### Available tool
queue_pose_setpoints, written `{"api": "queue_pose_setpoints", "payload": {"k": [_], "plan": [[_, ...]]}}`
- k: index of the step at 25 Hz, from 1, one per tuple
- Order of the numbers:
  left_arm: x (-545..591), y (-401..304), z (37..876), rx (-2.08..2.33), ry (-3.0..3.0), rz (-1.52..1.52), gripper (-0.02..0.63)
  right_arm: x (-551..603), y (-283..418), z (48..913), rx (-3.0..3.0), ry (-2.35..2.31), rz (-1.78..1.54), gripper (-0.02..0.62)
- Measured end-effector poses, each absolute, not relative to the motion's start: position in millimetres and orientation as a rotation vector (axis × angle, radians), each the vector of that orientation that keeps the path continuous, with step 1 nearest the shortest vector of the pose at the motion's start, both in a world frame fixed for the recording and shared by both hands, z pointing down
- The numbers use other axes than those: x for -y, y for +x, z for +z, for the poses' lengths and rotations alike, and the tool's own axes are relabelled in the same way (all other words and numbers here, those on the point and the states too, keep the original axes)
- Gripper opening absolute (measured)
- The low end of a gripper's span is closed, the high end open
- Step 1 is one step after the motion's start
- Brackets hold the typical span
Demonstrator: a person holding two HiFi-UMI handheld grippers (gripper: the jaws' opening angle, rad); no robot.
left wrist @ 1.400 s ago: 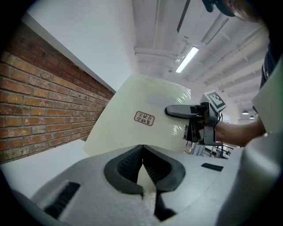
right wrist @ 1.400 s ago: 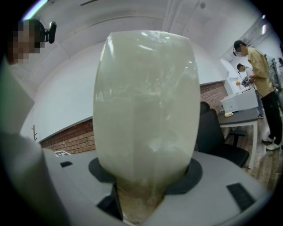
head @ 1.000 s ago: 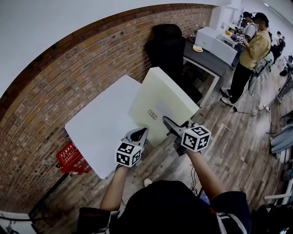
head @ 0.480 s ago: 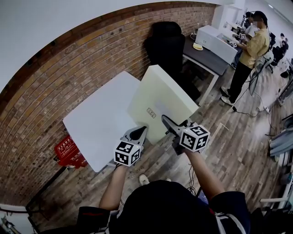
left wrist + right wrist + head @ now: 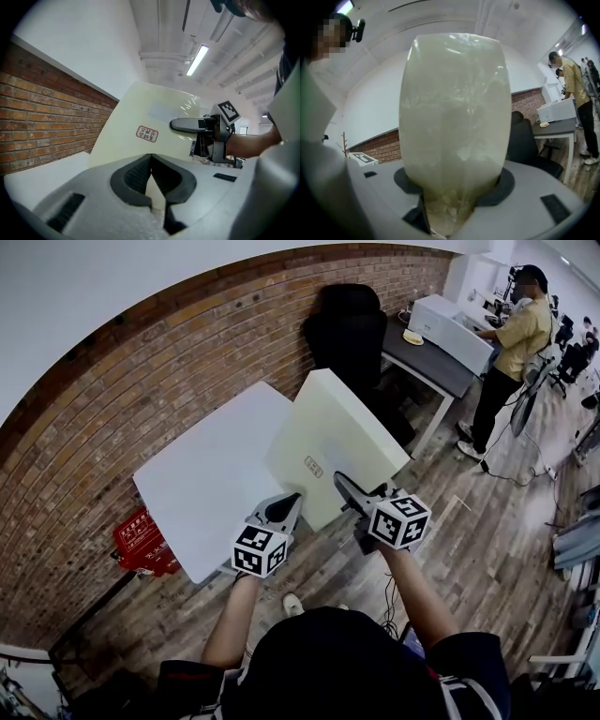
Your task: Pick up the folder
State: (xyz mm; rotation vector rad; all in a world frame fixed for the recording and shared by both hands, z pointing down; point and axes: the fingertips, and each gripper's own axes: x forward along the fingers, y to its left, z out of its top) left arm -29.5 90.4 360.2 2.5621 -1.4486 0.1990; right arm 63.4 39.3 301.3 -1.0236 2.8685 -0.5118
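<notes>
Pickup looks pretty much done: the folder [image 5: 342, 442] seems clear of the white worktop [image 5: 206, 484], tilted up mid-frame. The left gripper [image 5: 284, 510] is pinched tight on its thin lower edge, and the right gripper [image 5: 349, 491] clamps wide around the thick side. There's a small red-bordered label [image 5: 313, 466] on it (writing too small to read).

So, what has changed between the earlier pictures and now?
Nothing clearly moved; nothing was taken or let go. The folder stays raised at a tilt by the white table, the left gripper shut on its thin edge, the right gripper on its thick side. The person in the yellow shirt remains at the far desk.
</notes>
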Motion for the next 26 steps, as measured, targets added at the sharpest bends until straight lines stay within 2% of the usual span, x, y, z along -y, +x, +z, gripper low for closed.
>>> {"api": "queue_pose_setpoints", "payload": {"k": [26], "plan": [[-91,-43,342,1.469,2.573,0.142,0.018,-45,46,302,-2.884,-0.975,-0.507,0.261]]}}
